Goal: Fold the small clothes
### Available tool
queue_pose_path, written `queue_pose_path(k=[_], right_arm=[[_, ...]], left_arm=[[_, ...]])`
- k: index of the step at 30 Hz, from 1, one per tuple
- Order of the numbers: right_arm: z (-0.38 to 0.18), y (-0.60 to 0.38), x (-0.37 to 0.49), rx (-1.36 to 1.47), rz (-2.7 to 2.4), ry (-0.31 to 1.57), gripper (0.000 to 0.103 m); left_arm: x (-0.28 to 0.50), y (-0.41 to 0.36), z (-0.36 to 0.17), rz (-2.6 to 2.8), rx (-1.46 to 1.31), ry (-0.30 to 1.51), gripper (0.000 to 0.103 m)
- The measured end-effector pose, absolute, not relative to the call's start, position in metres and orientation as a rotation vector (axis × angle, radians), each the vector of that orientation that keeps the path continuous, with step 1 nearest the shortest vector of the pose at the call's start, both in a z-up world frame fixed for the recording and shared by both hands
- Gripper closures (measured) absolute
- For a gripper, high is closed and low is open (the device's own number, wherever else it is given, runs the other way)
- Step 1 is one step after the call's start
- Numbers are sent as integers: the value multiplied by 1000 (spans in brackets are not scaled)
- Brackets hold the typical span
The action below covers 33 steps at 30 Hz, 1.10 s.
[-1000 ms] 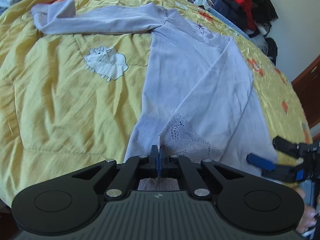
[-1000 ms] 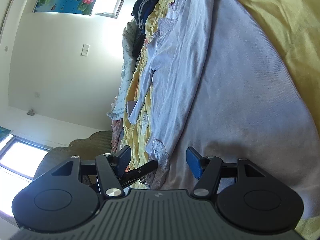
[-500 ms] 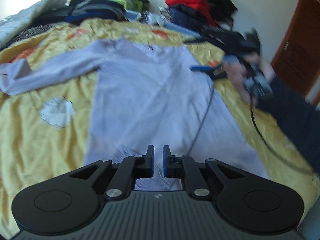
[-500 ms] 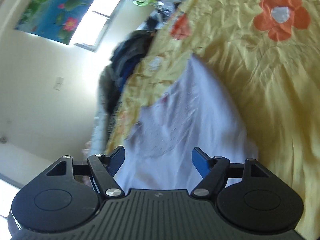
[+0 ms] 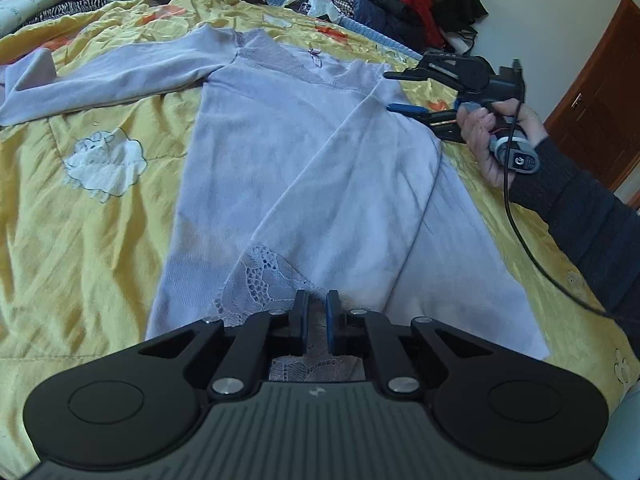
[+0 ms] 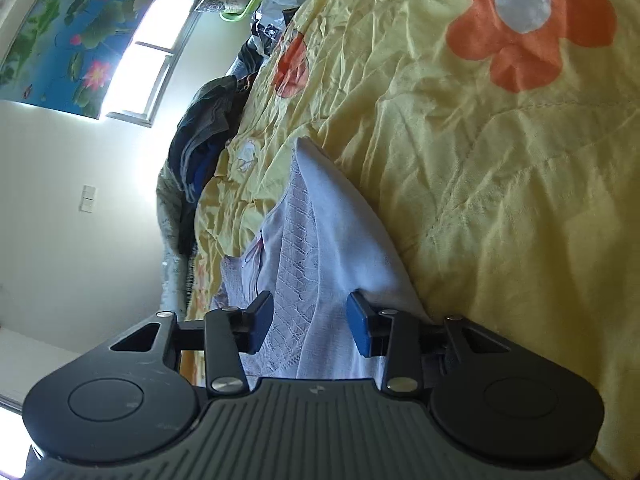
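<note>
Right gripper point(image 5: 394, 92) has swung up from the hem to the lilac top's point(image 5: 304, 184) shoulder on the yellow quilt point(image 5: 80, 220), jaws closing around the edge, so bite deep, while the left gripper point(image 5: 316, 322), a slit apart, seems off the lace cuff point(image 5: 264, 280).

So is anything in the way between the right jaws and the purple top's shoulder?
Nothing visible. The right gripper already has the shoulder of the lavender top between its jaws, which are closing. Only the yellow quilt lies beside it.
</note>
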State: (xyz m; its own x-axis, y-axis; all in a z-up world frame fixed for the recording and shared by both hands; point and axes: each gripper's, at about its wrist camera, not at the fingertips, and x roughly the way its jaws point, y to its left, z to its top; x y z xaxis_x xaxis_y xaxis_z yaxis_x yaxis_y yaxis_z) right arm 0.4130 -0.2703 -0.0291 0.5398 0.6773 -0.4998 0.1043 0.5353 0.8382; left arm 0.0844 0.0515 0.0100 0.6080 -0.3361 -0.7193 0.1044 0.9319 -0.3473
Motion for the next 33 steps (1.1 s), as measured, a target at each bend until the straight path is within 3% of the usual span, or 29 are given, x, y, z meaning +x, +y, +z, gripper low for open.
queue_pose_path(k=[3,5,6,7,9,11,14,18,20,21,25,30,33], right_arm=[[-2,-256,382,910,502,913,29],[12,-242,355,871,627,912,28],[17,-235,343,848,676,927,28],[21,-228,331,821,716,943,28],[28,-217,310,775,784,953,28],[32,-209,292,764,837,957,28],[35,-201,277,783,882,971,28],[34,-200,261,805,885,977,28],[33,-202,256,811,880,974,27],[32,-204,253,821,876,975,27],[27,-211,247,840,871,979,27],[26,-211,243,850,888,976,27],[24,-212,240,872,901,980,27]], left_arm=[[80,77,26,-238,-317,818,93],[80,112,41,-152,-355,729,84],[83,132,48,-96,-379,687,69],[86,160,55,-15,-429,631,43],[93,214,65,117,-558,503,6],[111,269,67,200,-683,418,6],[153,329,57,320,-758,435,6],[200,369,30,432,-821,550,11],[215,371,22,380,-849,590,33],[222,369,18,366,-849,608,49],[241,364,2,439,-794,663,77],[239,370,-4,498,-810,664,94],[232,358,16,546,-748,615,96]])
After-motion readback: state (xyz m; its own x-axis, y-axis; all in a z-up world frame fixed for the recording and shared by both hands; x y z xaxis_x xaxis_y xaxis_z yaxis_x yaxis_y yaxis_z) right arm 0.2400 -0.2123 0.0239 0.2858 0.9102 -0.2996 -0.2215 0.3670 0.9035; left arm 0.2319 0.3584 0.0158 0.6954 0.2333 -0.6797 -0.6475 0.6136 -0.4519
